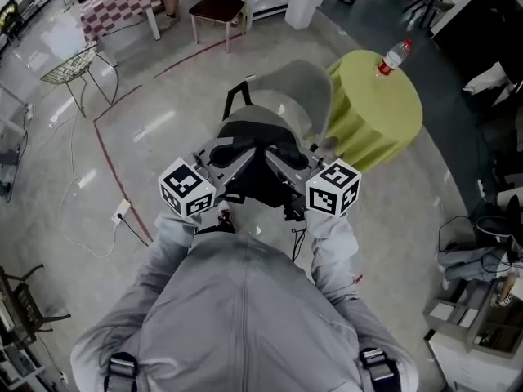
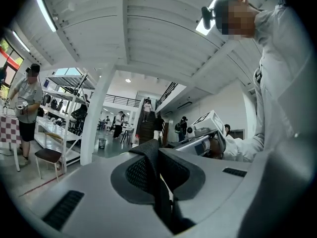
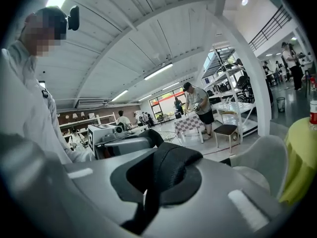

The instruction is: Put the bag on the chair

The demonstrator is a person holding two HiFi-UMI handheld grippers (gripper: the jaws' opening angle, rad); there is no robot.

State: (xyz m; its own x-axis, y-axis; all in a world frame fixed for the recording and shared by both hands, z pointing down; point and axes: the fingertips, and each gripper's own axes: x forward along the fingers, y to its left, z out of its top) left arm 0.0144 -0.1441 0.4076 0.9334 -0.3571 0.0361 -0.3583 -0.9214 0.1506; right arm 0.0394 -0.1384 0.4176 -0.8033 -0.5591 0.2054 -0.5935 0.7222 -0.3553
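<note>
In the head view I hold a black and grey bag [image 1: 258, 178] in front of my chest, just short of a grey shell chair [image 1: 299, 85]; the chair [image 3: 265, 155] also shows in the right gripper view. My left gripper [image 1: 235, 158] comes at the bag from the left and is shut on a black bag strap [image 2: 154, 168]. From the right, my right gripper [image 1: 279, 162] is shut on another black strap [image 3: 167, 165]. A loop handle [image 1: 237, 96] stands up at the bag's far side. The bag hides the chair's seat.
A round table with a yellow-green cloth [image 1: 384, 113] stands right of the chair, with a bottle [image 1: 395, 55] on it. A wire chair [image 1: 73, 64], a brown-seat chair [image 1: 216, 8] and a power strip with cable [image 1: 121, 211] lie to the left. A person [image 2: 27, 103] stands by a checkered table.
</note>
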